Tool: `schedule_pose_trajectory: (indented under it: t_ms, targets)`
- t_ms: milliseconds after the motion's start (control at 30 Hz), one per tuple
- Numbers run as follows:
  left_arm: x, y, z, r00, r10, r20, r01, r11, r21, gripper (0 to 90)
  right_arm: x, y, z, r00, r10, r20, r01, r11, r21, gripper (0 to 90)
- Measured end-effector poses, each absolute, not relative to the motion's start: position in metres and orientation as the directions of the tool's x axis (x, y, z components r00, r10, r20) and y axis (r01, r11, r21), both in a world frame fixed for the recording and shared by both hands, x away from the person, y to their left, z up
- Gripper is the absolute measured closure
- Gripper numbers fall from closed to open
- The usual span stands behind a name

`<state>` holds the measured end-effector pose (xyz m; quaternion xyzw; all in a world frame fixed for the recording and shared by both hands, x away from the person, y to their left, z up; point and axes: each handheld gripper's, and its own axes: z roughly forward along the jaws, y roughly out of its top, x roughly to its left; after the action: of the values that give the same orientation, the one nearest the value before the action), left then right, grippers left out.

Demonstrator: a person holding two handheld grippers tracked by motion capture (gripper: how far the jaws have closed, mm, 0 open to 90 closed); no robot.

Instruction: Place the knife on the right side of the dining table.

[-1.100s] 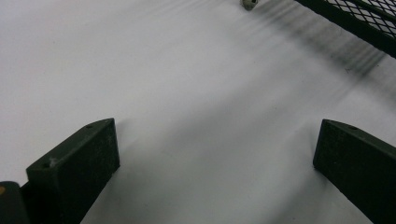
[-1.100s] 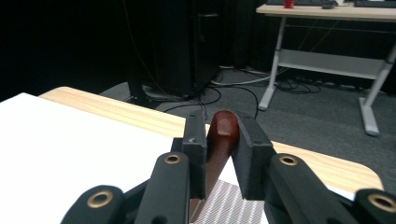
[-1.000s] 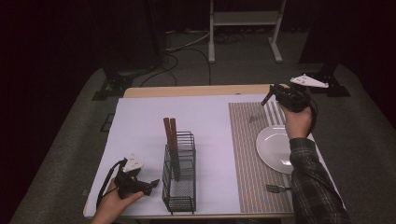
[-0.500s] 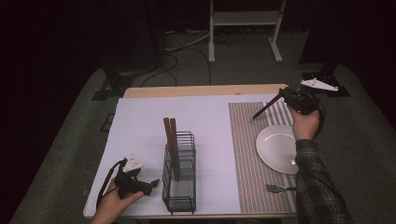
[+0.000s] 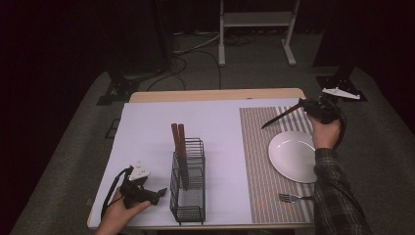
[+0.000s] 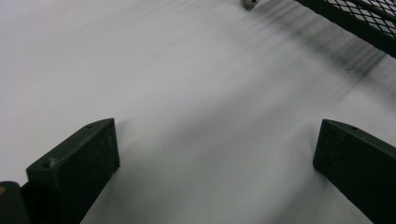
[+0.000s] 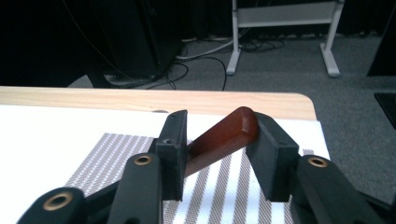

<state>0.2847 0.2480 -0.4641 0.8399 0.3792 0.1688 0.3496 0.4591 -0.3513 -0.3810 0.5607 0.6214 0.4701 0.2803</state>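
A knife with a reddish wooden handle (image 7: 227, 136) and dark blade (image 5: 280, 117) slants over the far end of the striped placemat (image 5: 259, 161), blade pointing left. My right gripper (image 5: 307, 104) (image 7: 217, 145) has just been opening. The handle lies askew between its jaws, its end against the right pad, no longer squeezed. A white plate (image 5: 293, 155) lies just nearer than that hand, with a fork (image 5: 292, 198) at the mat's near edge. My left gripper (image 5: 157, 192) (image 6: 215, 158) rests open on the white table cover, nothing between its jaws, beside a black wire caddy (image 5: 188, 196).
Two more wooden-handled knives (image 5: 177, 139) stand upright in the caddy. The caddy's mesh wall (image 6: 364, 18) is close to the left gripper's far right. A wooden table edge (image 7: 154, 99) runs behind the placemat, with cables and a metal stand on the floor beyond.
The right hand has shifted right and lower with the knife, and its jaws have spread apart around the handle. The left hand has stayed put.
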Motion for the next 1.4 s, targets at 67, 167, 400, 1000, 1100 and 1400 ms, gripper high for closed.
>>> schedule_pose_trajectory:
  t_ms: [67, 167, 400, 1000, 1100, 1400]
  targets:
    - [0.285, 0.248, -0.464, 0.656, 0.755, 0.018, 0.519, -0.468, 0.715, 0.0, 0.460, -0.355, -0.385, -0.205, 0.963, 0.177, 0.444, -0.069, 0.893, 54.8]
    - [0.285, 0.248, -0.464, 0.656, 0.755, 0.018, 0.519, -0.468, 0.715, 0.0, 0.462, -0.359, -0.392, -0.189, 0.964, 0.188, 0.462, -0.082, 0.883, 52.4]
    - [0.285, 0.248, -0.464, 0.656, 0.755, 0.018, 0.519, -0.468, 0.715, 0.0, 0.464, -0.367, -0.403, -0.174, 0.962, 0.213, 0.484, -0.105, 0.869, 48.9]
    - [0.285, 0.248, -0.464, 0.655, 0.755, 0.018, 0.519, -0.467, 0.716, 0.0, 0.470, -0.383, -0.434, -0.116, 0.955, 0.274, 0.567, -0.163, 0.808, 38.7]
    - [0.285, 0.248, -0.464, 0.656, 0.755, 0.018, 0.519, -0.468, 0.715, 0.0, 0.471, -0.384, -0.438, -0.104, 0.953, 0.284, 0.580, -0.175, 0.796, 37.8]
    - [0.285, 0.248, -0.464, 0.655, 0.755, 0.018, 0.520, -0.467, 0.715, 0.0, 0.473, -0.387, -0.447, -0.067, 0.953, 0.295, 0.620, -0.193, 0.761, 35.9]
